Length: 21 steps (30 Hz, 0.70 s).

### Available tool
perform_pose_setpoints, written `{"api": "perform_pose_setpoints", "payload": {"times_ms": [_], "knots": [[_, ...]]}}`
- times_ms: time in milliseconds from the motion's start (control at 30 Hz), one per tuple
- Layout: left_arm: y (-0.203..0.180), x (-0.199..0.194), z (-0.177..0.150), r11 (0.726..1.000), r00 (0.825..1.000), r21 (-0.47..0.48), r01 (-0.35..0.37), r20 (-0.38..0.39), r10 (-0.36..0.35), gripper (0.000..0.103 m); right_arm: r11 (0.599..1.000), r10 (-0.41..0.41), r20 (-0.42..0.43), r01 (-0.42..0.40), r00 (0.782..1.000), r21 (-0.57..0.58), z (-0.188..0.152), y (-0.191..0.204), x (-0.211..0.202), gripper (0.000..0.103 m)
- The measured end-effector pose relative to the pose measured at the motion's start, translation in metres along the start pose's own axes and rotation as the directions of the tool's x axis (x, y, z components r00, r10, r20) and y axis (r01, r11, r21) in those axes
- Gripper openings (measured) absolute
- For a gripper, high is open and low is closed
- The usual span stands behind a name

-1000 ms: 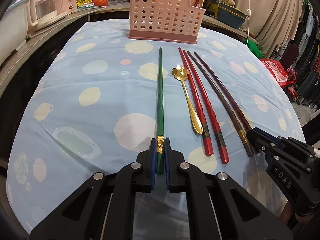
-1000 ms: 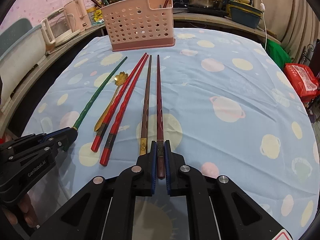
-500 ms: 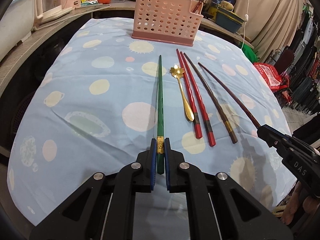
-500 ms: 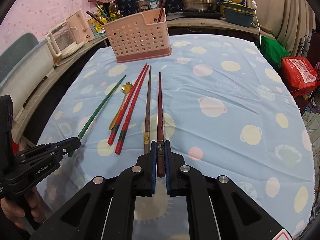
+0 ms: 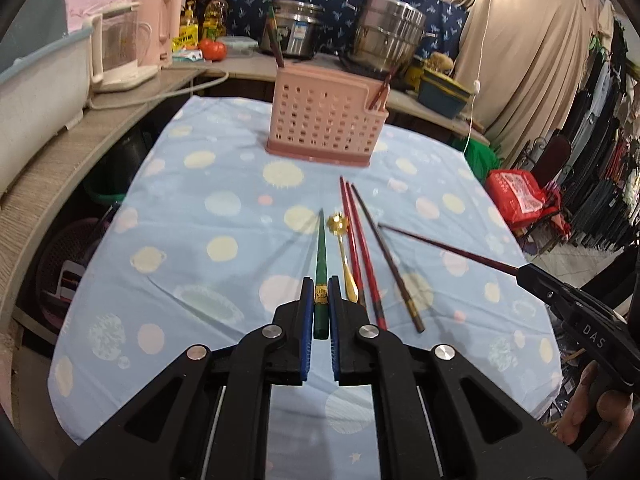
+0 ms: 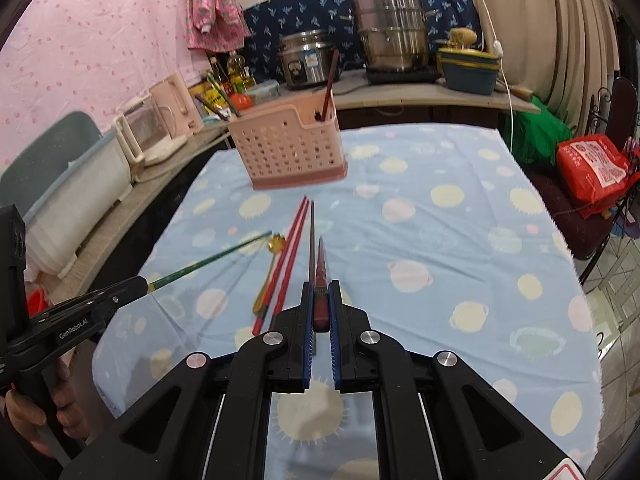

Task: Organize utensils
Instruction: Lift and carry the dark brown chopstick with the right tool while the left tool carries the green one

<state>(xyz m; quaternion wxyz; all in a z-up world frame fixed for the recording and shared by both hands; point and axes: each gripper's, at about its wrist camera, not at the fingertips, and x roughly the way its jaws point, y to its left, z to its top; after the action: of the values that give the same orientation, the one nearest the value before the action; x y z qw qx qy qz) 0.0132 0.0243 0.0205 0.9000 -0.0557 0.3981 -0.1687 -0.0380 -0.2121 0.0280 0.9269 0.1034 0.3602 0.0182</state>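
— What's in hand right now?

— Two chopsticks at once. The green chopstick point(image 5: 321, 256) is pinched by its thick end in the left gripper point(image 5: 321, 304), clear of the cloth and pointing ahead of the jaws. The dark red chopstick point(image 6: 321, 280) is clamped the same way in the right gripper point(image 6: 321, 306).

— And the rest?

— The gold spoon point(image 5: 345, 258), the red pair point(image 5: 362, 258) and a brown chopstick point(image 5: 394, 268) lie on the table point(image 5: 192, 216), just right of the left gripper's tips.

— Next?

— I'd say a carry to the pink basket point(image 5: 326, 122), well ahead of both, then tipping each stick tip-down over its rim before letting go.

— The hands?

— Both tilted forward and down, side by side.
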Motion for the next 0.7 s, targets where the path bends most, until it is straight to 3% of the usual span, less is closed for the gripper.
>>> {"api": "perform_pose_setpoints", "payload": {"times_ms": [400,700], "knots": [[-0.015,-0.054,0.055,0.999,0.986,0.039,0.013,0.164,-0.02,0.007,1.0,0.008,0.161,-0.004,0.987,-0.025,0.053,0.006,-0.046,0.007],[-0.024,-0.067,0.095,0.997,0.968,0.081,0.001,0.25,-0.021,0.007,0.999,0.025,0.228,-0.015,0.973,-0.048,0.086,0.011,-0.057,0.007]]}}
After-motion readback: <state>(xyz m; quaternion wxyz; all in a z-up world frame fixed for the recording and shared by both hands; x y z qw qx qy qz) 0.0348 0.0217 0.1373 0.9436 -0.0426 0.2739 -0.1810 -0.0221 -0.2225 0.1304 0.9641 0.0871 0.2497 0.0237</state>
